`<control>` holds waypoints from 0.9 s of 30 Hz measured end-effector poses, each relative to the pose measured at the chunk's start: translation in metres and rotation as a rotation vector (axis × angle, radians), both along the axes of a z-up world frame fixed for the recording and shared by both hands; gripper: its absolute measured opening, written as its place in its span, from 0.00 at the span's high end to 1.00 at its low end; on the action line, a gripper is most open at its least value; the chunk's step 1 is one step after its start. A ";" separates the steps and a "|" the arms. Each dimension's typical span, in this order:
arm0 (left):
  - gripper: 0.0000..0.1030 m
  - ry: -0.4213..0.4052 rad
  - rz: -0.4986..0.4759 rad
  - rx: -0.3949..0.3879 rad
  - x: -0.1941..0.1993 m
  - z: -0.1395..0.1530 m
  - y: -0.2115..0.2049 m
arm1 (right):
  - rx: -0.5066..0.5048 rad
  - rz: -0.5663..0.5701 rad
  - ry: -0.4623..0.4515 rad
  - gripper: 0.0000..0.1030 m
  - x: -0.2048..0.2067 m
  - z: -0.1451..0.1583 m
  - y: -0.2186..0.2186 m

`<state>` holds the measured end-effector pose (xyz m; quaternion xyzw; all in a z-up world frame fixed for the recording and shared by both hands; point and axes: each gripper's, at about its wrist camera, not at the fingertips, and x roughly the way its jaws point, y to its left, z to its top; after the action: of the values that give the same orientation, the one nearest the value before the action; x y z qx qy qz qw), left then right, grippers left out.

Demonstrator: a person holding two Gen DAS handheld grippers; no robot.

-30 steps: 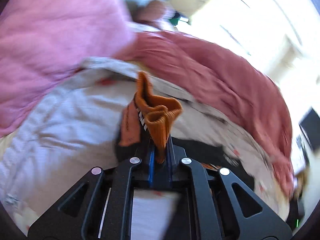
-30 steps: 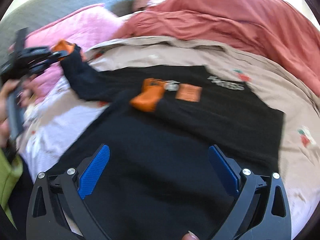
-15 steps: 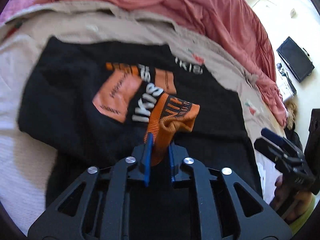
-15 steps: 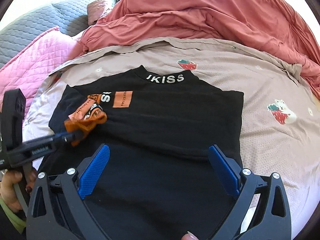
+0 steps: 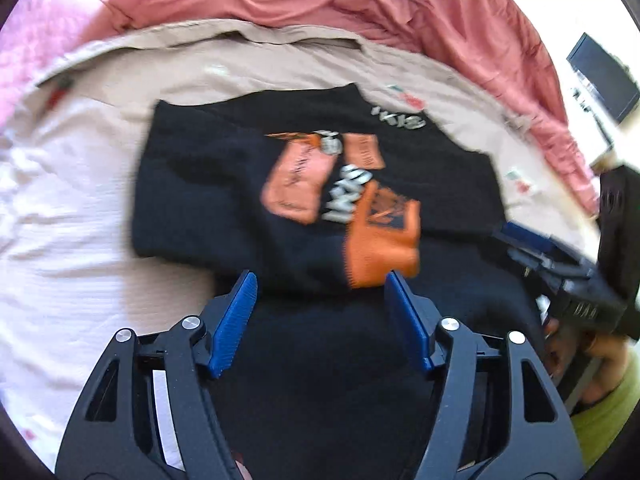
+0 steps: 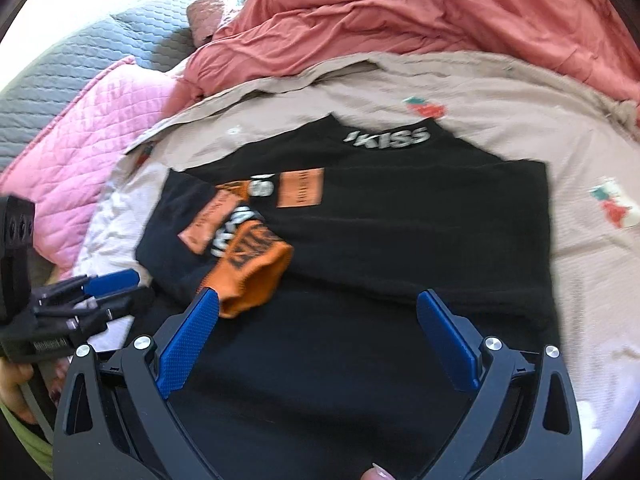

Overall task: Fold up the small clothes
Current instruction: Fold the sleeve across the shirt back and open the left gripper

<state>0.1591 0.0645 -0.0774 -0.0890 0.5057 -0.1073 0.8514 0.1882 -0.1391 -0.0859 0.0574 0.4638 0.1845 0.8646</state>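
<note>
A black shirt (image 5: 224, 184) (image 6: 420, 240) with orange patches and white lettering lies flat on a beige sheet (image 5: 80, 200) (image 6: 500, 92). One sleeve is folded across its front, and its orange cuff (image 5: 380, 248) (image 6: 256, 276) rests on the black cloth. My left gripper (image 5: 320, 312) (image 6: 120, 292) hovers just short of that cuff; its jaws are opening, with nothing pressed between the blue pads (image 5: 234, 320). My right gripper (image 6: 318, 340) (image 5: 536, 252) stands open over the shirt's lower part, with only flat cloth beneath it.
A rust-red duvet (image 5: 400, 4) (image 6: 400, 12) is bunched along the far side of the sheet. A pink quilted blanket (image 6: 80, 128) and a grey quilt (image 6: 80, 52) lie to the left. A dark screen (image 5: 600, 76) stands off to the right. The person's hand (image 5: 592, 364) holds the right gripper.
The left gripper carried the sleeve by its orange cuff across onto the shirt's front, then opened and let the cuff drop there. The right gripper stayed open and shifted slightly.
</note>
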 end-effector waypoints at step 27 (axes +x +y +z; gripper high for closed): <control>0.80 -0.047 0.041 -0.009 -0.011 -0.018 0.007 | 0.023 0.136 -0.114 0.89 0.028 0.032 0.058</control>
<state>0.1481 0.0715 -0.0959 -0.1008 0.4833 -0.0939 0.8646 0.2163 -0.0812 -0.0534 0.0252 0.4146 0.2510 0.8743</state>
